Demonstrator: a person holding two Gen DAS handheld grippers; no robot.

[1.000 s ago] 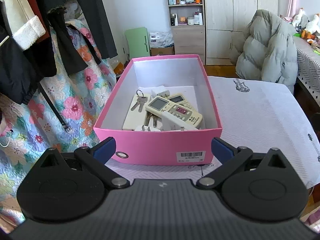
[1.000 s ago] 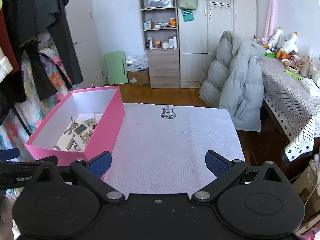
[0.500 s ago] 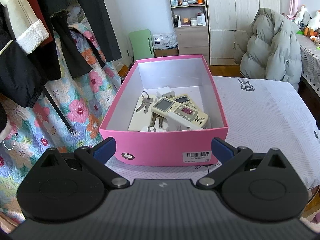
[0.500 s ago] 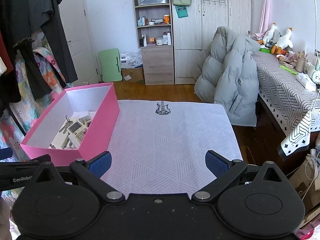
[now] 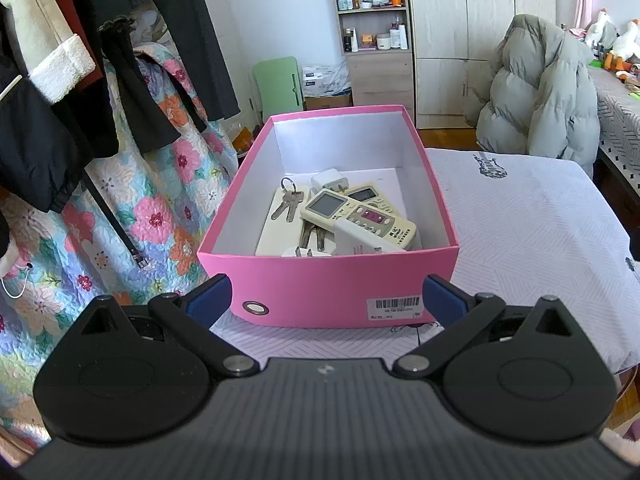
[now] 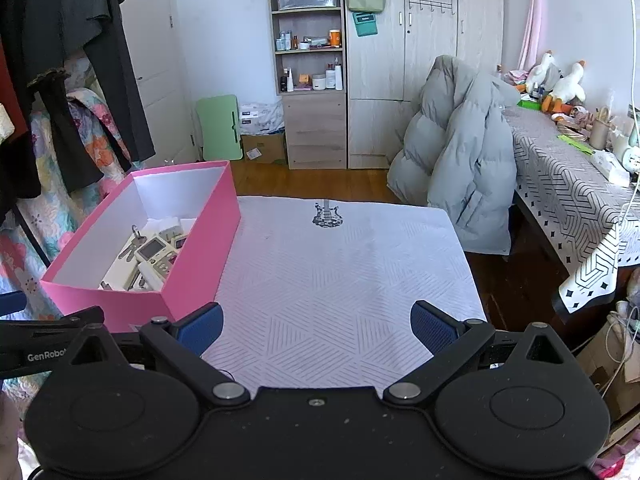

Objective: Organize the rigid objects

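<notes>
Left wrist view
Container: open pink cardboard box with white lining (image 5: 328, 292), standing along the left edge of the table (image 5: 532, 240), which is covered by a white patterned cloth.
Contents: cream remote controls (image 5: 356, 220), a bunch of metal keys (image 5: 288, 202) and white plug adapters (image 5: 330, 180), all piled toward the near end of the box.
Left gripper (image 5: 326, 300): blue-padded fingers wide apart, holding nothing, level with the near wall of the box.

Right wrist view
Right gripper (image 6: 316, 326): fingers spread wide, holding nothing, above the near edge of the table.
Work surface: no loose item shows on the cloth; the task appears near its end.
Step in hand: judged as a final check and withdrawal.
Procedure: keep both sets of fingers apart and clear of the box walls; draw straight back so the light box is not nudged off the left edge.
Caution: the stacked remotes overlap loosely; a knock could shift them.
</notes>
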